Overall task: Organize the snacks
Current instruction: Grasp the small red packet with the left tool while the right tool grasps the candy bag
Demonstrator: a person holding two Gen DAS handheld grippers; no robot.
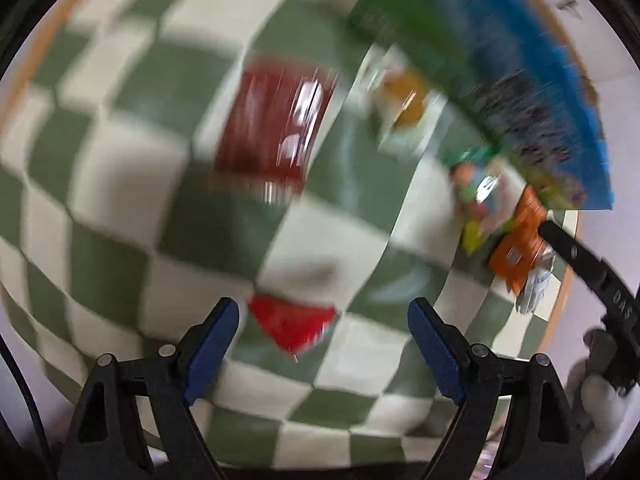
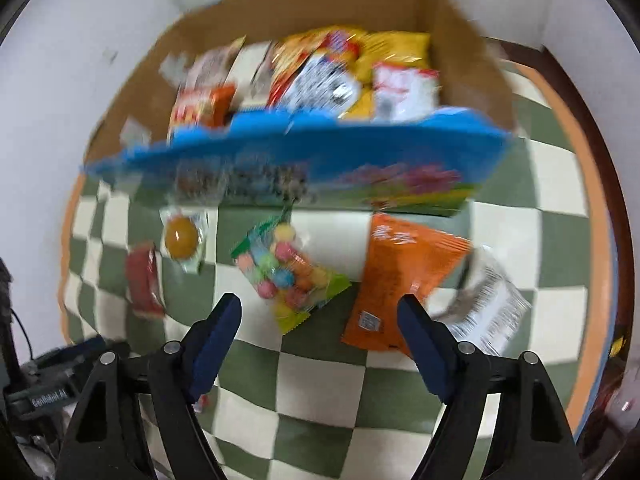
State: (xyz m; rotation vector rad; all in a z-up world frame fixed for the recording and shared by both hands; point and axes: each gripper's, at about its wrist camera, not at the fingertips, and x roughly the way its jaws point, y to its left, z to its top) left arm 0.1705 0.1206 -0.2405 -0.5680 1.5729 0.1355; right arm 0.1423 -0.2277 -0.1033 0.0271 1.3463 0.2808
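Observation:
Both views are blurred. My left gripper (image 1: 324, 316) hangs open over the checked cloth (image 1: 120, 184), and a small bright red packet (image 1: 294, 326) lies on the cloth between its blue fingertips, not gripped. A dark red packet (image 1: 272, 128) lies farther ahead. My right gripper (image 2: 320, 306) is open above a clear bag of coloured candy balls (image 2: 288, 276). Its right fingertip overlaps an orange packet (image 2: 400, 280). The snack box (image 2: 300, 164), blue-fronted with cardboard walls, stands behind and holds several packets.
Beside the orange packet lies a white printed packet (image 2: 492, 308). A packet with a yellow ball (image 2: 184, 238) and a red packet (image 2: 142, 280) lie to the left. The right gripper's black body (image 1: 592, 276) shows at the left view's right edge. The table's orange rim (image 2: 592, 208) curves at the right.

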